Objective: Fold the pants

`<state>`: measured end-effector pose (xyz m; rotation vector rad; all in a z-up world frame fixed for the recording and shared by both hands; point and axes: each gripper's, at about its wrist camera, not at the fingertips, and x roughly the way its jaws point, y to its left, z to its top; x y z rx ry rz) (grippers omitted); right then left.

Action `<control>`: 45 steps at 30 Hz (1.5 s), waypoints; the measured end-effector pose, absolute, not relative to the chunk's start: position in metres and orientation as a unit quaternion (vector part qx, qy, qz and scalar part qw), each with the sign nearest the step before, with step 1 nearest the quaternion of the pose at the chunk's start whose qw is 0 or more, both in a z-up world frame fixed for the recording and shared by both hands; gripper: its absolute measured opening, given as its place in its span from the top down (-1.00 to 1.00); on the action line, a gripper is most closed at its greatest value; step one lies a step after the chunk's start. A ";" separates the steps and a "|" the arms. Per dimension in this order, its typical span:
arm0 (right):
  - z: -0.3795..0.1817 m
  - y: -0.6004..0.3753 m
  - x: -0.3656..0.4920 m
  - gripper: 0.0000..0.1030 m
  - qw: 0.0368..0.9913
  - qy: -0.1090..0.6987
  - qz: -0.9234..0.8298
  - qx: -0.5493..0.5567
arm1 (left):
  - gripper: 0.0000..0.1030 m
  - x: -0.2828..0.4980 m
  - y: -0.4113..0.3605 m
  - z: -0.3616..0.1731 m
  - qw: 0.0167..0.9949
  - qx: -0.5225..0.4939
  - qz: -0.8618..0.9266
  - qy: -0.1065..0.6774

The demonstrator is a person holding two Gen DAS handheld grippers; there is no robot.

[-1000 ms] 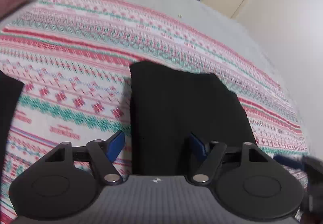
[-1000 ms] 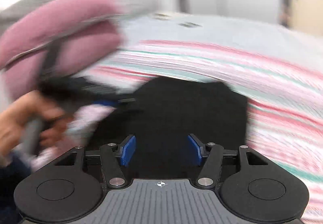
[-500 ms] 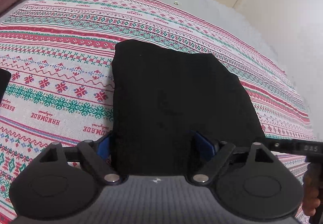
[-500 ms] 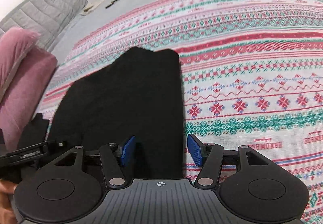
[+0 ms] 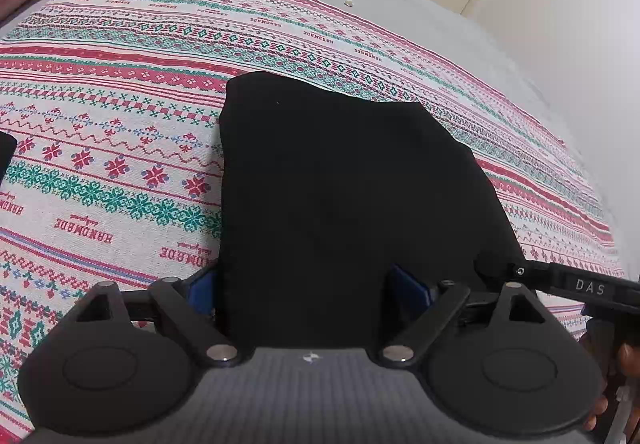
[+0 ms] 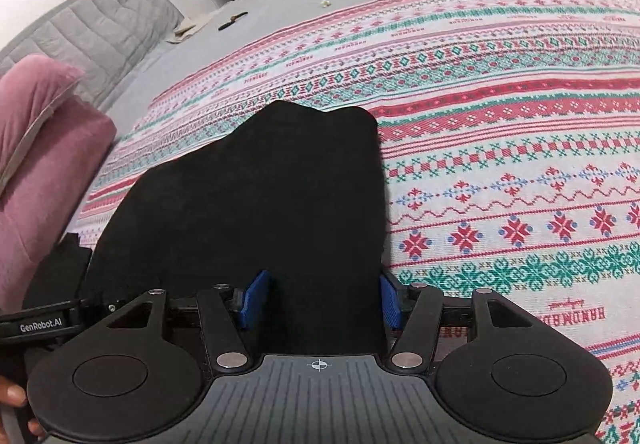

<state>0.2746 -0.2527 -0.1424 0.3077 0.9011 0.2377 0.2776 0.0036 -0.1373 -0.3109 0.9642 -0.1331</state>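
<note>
Two grippers, left gripper (image 5: 306, 292) spread wide and right gripper (image 6: 320, 300) half spread, are poised over folded black pants (image 5: 340, 180) laid on the patterned blanket (image 5: 120, 116); layers could be dragged askew if only the top fold is caught.

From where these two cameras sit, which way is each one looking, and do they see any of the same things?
Left wrist view: sits on the left gripper, looking forward and down over the near edge of the black pants on the patterned blanket; its jaws have just been opening, and a hand holding the right gripper shows at the right edge.
Right wrist view: sits on the right gripper, angled down over the pants' right edge; fingertips show at lower left, with pink cushions behind.
Shared: the pants, blanket and grey bed.
</note>
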 end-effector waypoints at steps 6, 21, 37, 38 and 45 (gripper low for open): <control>-0.145 -0.254 0.275 -0.06 0.884 0.428 0.114 0.150 | -1.00 0.280 -0.004 -0.140 0.875 -0.139 -0.063 0.460; -0.145 -0.252 0.274 0.64 0.894 0.415 0.096 0.143 | -0.22 0.277 -0.007 -0.136 0.875 -0.141 -0.089 0.454; -0.080 -0.275 0.273 0.81 0.940 0.325 0.078 0.070 | 0.12 0.319 -0.066 -0.091 0.899 -0.092 -0.147 0.401; -0.076 -0.284 0.275 0.81 0.943 0.317 0.069 0.069 | 0.12 0.326 -0.076 -0.089 0.901 -0.086 -0.155 0.396; -0.080 -0.355 0.307 0.81 0.948 0.299 0.028 0.100 | 0.12 0.384 -0.133 -0.109 0.894 -0.088 -0.177 0.401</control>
